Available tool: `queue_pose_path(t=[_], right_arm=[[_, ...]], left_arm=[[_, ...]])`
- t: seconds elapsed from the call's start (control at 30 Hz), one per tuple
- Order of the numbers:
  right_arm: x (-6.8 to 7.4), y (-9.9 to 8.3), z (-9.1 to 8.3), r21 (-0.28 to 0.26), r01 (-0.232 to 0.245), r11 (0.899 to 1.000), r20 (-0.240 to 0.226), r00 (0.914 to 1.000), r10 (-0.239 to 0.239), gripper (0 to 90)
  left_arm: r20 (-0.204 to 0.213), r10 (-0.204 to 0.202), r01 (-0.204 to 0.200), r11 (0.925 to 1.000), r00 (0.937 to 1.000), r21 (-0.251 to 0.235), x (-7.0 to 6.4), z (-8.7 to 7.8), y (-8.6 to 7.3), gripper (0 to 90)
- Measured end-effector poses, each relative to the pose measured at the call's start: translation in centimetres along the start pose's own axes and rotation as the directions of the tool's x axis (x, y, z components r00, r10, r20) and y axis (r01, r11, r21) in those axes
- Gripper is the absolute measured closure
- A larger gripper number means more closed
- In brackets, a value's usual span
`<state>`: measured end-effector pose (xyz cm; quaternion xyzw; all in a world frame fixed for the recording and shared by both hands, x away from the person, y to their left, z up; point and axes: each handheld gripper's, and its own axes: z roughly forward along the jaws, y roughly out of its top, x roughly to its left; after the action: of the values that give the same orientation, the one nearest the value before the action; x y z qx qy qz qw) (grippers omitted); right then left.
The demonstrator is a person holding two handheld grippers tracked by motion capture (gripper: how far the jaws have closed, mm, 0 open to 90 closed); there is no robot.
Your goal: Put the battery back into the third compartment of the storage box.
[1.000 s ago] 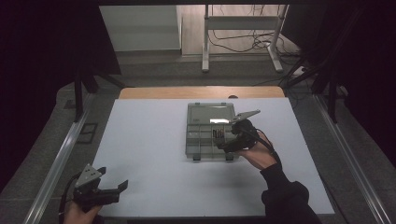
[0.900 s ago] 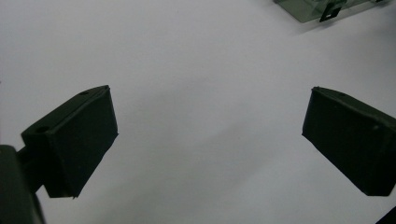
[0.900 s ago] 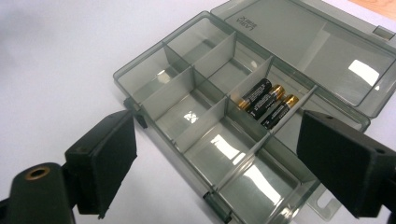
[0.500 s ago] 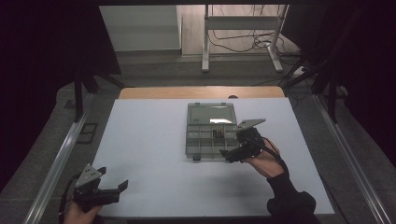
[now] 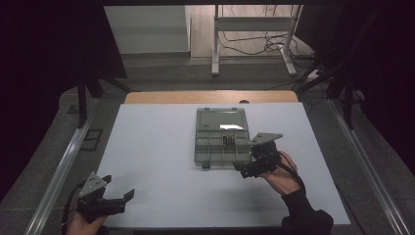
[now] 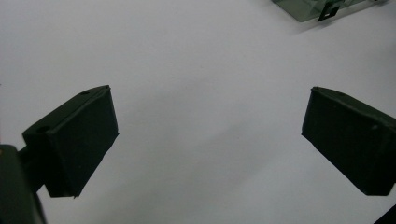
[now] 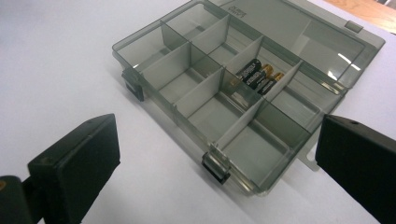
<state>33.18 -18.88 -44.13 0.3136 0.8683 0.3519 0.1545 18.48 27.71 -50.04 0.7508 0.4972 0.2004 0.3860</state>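
My left gripper (image 5: 105, 198) waits open at the near-left corner, far from the box (image 5: 220, 137). My right gripper (image 5: 257, 164), also open, is just beside its near-right corner; batteries (image 7: 254, 74) lie inside.

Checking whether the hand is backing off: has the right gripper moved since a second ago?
Yes. The right gripper has drawn back toward the person, from over the organizer box to its near right corner.

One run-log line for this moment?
organizer box: lid open, batteries in one compartment | right gripper: open, empty, at box's near right corner | left gripper: open, empty, near table edge
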Motion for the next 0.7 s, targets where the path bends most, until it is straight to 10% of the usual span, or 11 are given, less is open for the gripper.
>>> queue_pose_path(t=[0.7], right_arm=[[0.4, -2.7, -3.6, -0.079, -0.04, 0.996, 0.049, 0.9978, 0.044, 0.0]], left_arm=[[-0.002, 0.0, 0.0, 1.0, 1.0, -0.004, -0.1, 0.0, 0.0, 3.8]])
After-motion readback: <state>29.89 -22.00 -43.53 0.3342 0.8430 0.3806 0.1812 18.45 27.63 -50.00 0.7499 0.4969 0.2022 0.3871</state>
